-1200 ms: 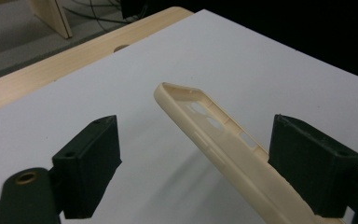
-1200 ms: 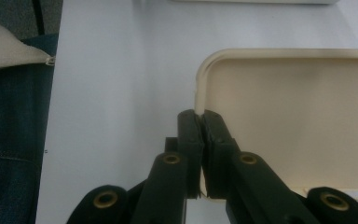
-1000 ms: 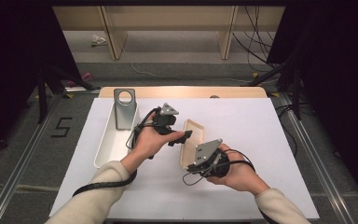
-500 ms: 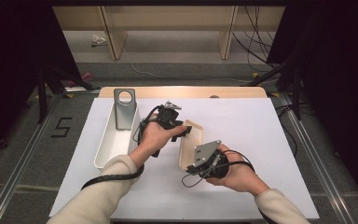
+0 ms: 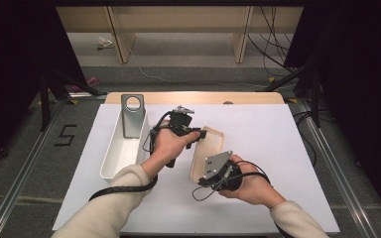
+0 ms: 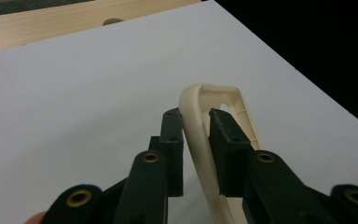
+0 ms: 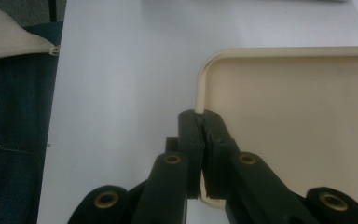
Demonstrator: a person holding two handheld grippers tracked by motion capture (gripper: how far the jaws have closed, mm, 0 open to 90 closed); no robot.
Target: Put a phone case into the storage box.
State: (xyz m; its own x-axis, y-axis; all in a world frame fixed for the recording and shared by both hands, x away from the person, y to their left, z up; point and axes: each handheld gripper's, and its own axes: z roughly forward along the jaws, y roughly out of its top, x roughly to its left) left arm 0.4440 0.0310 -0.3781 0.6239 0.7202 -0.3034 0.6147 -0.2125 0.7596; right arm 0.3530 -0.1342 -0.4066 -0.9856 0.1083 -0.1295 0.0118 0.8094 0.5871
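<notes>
Since a second ago, the left gripper [image 5: 202,133] has been shifting slightly onto the far rim of the cream tray [image 5: 213,144], its jaws closing around that rim; from above, the tray is lying near the middle of the white table [image 5: 278,148], just right of the white bin [image 5: 113,153], and the right gripper [image 5: 204,174] is clenching the tray's near edge; along the left gripper [image 6: 196,140], both jaws are flanking the tray [image 6: 193,100] rim, the pads seeming to be pressing on it; along the right gripper [image 7: 201,140], jaws are pinching the tray [image 7: 289,116] rim tightly.
</notes>
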